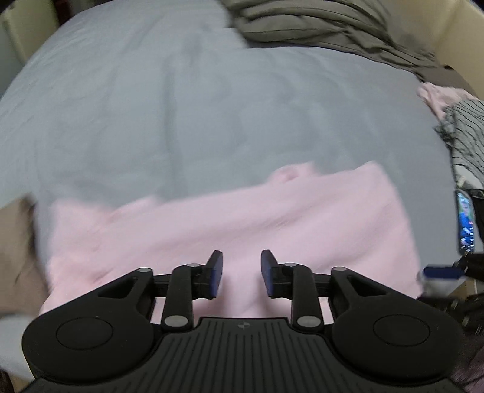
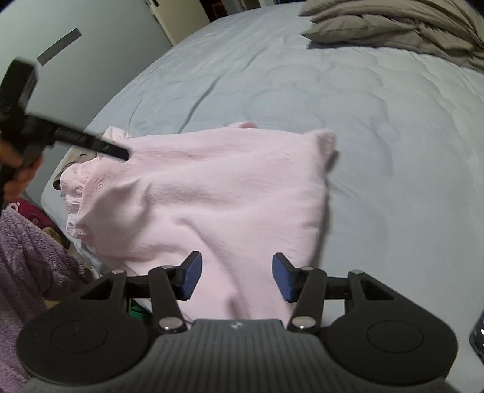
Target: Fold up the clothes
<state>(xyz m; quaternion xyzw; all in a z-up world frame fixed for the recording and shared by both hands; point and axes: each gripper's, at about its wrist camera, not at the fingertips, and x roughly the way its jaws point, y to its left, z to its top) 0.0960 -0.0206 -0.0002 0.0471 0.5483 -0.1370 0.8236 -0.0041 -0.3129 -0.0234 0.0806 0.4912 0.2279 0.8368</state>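
A: The pink garment (image 2: 208, 193) lies part-folded on the bed (image 2: 378, 127), at its near edge — a rough rectangle with a rumpled collar or cuff at the left side.

B: And the grippers?

A: The right gripper (image 2: 237, 276) hangs over the near hem, fingers (image 2: 190, 276) well apart, nothing between them. The left gripper (image 1: 241, 273) has its fingers a narrower way apart, also empty, with cloth only beneath. Its tip also shows in the right view, over the garment's left end.

B: What could go wrong?

A: The left end sits close to the bed's edge (bunched, some of it over the side, I think), so a careless tug could drag the whole piece off. A ridge runs up the middle too — folding over it would probably lock in a crease.

B: Anything unclear?

A: The left view is smeared, so seams and edges there are guesswork. The near hem hides behind both grippers. Beyond lie a grey-brown blanket (image 2: 408, 27), a striped cloth (image 1: 466, 136) and a phone (image 1: 465, 223), cut off by the frame.
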